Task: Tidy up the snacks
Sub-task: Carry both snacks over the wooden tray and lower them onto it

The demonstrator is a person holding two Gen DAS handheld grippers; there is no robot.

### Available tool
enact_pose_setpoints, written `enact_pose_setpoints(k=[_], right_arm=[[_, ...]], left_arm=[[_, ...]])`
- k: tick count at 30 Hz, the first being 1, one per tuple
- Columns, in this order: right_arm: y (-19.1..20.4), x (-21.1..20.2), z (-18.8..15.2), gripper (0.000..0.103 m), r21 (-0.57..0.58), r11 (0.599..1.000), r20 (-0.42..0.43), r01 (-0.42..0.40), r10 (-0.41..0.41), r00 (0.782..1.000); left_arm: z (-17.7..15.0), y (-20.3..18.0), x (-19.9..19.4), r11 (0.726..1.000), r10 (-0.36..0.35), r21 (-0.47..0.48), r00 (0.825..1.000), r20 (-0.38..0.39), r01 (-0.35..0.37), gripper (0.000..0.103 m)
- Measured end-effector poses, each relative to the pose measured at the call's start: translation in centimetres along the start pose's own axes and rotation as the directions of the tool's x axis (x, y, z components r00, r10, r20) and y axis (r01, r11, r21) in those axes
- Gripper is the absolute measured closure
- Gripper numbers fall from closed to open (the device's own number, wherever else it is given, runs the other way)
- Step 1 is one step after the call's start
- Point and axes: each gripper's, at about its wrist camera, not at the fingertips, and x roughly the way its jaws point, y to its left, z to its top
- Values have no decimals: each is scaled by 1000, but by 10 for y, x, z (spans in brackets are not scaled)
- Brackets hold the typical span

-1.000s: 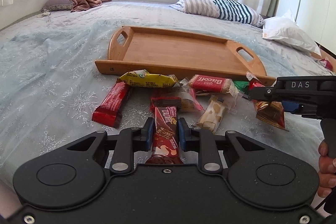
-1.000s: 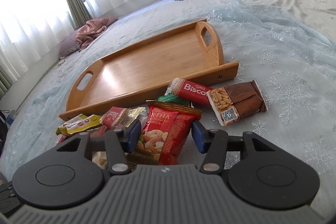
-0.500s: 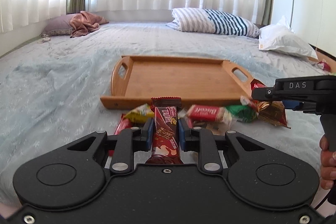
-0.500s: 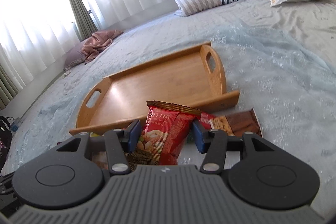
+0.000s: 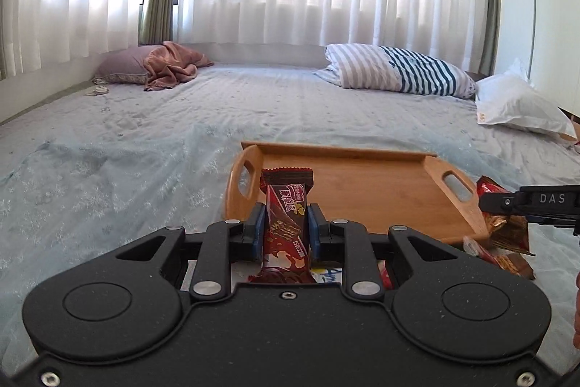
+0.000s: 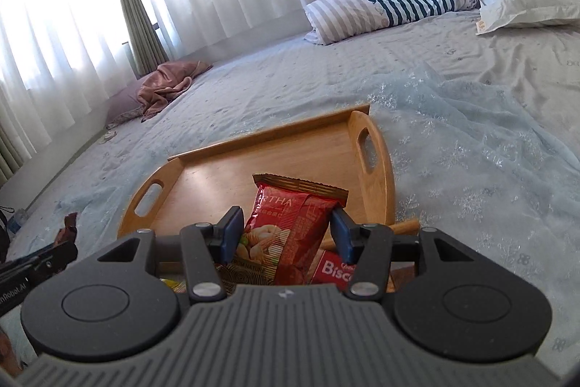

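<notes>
My left gripper [image 5: 285, 223] is shut on a dark red wafer bar [image 5: 286, 216], held upright above the bed in front of the wooden tray [image 5: 362, 191]. My right gripper [image 6: 286, 234] is shut on a red snack bag [image 6: 290, 223], lifted over the near edge of the tray [image 6: 224, 176]. The tray holds nothing. A red Biscoff packet [image 6: 331, 269] lies on the bed under the right gripper. The right gripper also shows at the right edge of the left wrist view [image 5: 529, 204] with the bag [image 5: 507, 231].
The bed has a pale blue cover [image 5: 108, 169]. A striped pillow [image 5: 395, 71], a white pillow [image 5: 514, 104] and a pink blanket [image 5: 170, 68] lie at the far side. More snack packets [image 5: 496, 258] are mostly hidden below the grippers.
Both grippers have risen from the snack pile with their packets and moved toward the tray; the loose snacks have dropped out of sight beneath them.
</notes>
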Motion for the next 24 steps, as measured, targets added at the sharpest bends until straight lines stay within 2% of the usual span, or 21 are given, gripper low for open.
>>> enact_pose_setpoints(k=[4,12,24], right_arm=[[-2,11,8,47,-11,1000,1,17,-17,1000],[1,41,25,47,-48,998,-5,28,-29,1000],[-13,85,33,47,-74,995,-57,59,-64,996]], left_arm=[[12,7,18,1000,27,-3,1000,16,-27,80],[28,14,59,999,34,-2,999,9,-34,80],[33,22,123,998,56,-16,998,-39,-57,80]])
